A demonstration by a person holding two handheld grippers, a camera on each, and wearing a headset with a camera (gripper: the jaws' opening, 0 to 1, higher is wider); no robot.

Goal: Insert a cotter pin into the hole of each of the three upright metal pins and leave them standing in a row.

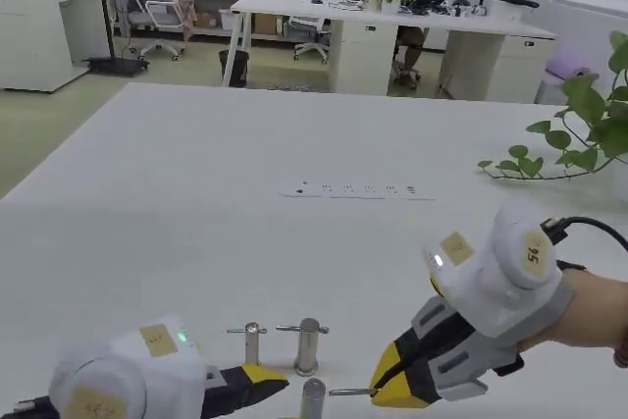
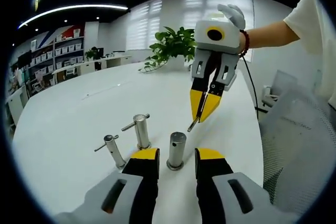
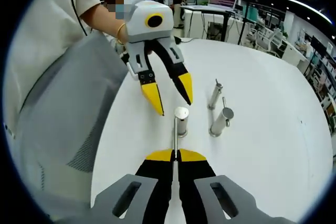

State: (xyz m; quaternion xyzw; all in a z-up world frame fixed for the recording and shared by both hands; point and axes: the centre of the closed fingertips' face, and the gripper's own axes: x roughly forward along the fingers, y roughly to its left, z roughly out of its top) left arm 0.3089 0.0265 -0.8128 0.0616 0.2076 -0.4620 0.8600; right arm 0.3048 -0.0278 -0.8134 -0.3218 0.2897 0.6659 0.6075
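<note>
You pinched the cotter pin (image 3: 175, 135) in your right claw (image 3: 175, 155) and levelled it at the bare upright pin (image 3: 181, 120) on the desk (image 1: 294, 144), beside the two fitted pins (image 3: 214, 95), while your left claw (image 3: 173, 106) stood spread just short of it, probably ready to steady it.

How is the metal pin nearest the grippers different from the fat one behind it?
The nearest pin has nothing through its top; the fat pin has a cotter pin pushed through. The nearest pin stands at the tips of the open left gripper; the fat pin stands clear. Both are shiny metal, upright on the white table.
</note>
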